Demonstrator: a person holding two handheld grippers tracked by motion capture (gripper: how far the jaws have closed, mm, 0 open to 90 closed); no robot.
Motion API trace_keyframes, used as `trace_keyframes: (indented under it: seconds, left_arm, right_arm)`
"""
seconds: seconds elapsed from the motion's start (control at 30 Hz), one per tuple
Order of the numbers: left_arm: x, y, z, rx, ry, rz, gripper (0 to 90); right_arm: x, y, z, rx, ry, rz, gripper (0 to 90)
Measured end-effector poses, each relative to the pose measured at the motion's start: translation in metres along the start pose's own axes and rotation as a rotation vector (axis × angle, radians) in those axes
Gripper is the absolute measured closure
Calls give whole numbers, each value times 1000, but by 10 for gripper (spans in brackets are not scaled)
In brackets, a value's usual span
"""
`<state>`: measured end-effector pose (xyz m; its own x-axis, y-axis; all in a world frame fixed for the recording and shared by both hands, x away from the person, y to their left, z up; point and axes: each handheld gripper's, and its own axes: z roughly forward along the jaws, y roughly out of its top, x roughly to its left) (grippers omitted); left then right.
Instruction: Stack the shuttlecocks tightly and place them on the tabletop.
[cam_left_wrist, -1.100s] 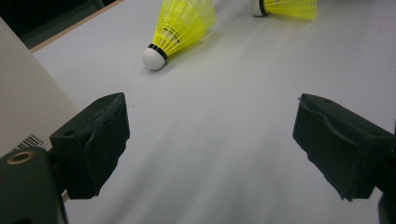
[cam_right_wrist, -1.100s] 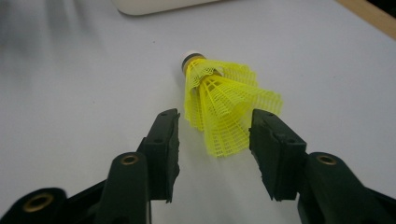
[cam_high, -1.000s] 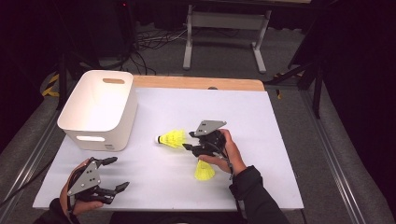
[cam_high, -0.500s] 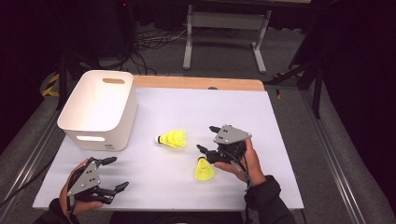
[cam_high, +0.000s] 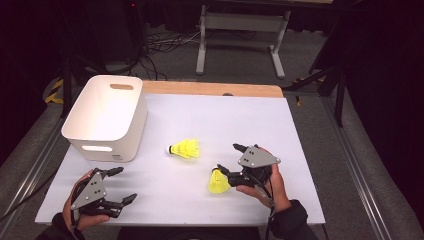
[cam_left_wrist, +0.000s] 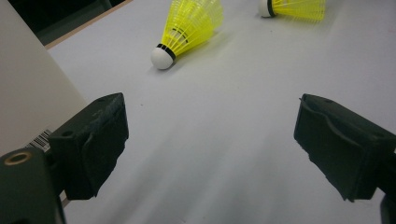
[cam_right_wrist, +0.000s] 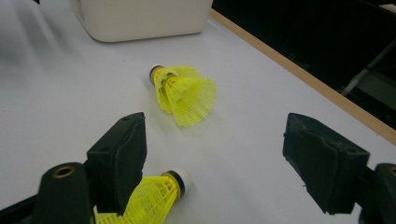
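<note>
Left gripper: two black jaws spread wide, nothing between them, white table surface below. Yellow feathered shuttlecock with white cork tip lies ahead, tip toward camera. Second yellow shuttlecock at top edge. White plastic bin wall, barcode label, at left.

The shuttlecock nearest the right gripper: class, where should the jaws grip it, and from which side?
Probably at the cork end of the near shuttlecock, closing the right gripper across it from above. It lies on its side, the white cork is firm and round, and the yellow mesh skirt would likely crush or slip.
</note>
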<state>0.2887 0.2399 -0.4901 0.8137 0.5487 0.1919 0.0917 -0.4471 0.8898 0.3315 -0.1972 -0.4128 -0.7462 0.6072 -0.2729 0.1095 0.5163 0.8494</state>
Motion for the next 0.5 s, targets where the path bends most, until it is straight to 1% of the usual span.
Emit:
trace_keyframes:
  seconds: [0.07, 0.17, 0.27, 0.43, 0.5]
  left_arm:
    - [0, 0, 0, 4, 2, 2, 108]
    - [1, 0, 1, 4, 4, 2, 107]
    - [1, 0, 1, -1, 7, 2, 105]
    - [2, 1, 2, -6, 6, 3, 105]
    - [1, 1, 2, -9, 5, 0, 105]
  right_arm:
    - [4, -3, -1, -2, -5, -19, 219]
    - [8, -9, -1, -7, -31, -50, 214]
    - [11, -16, 0, -2, -22, -43, 211]
    - [18, -25, 0, 2, -32, -75, 221]
    - [20, -30, 1, 7, -12, -54, 220]
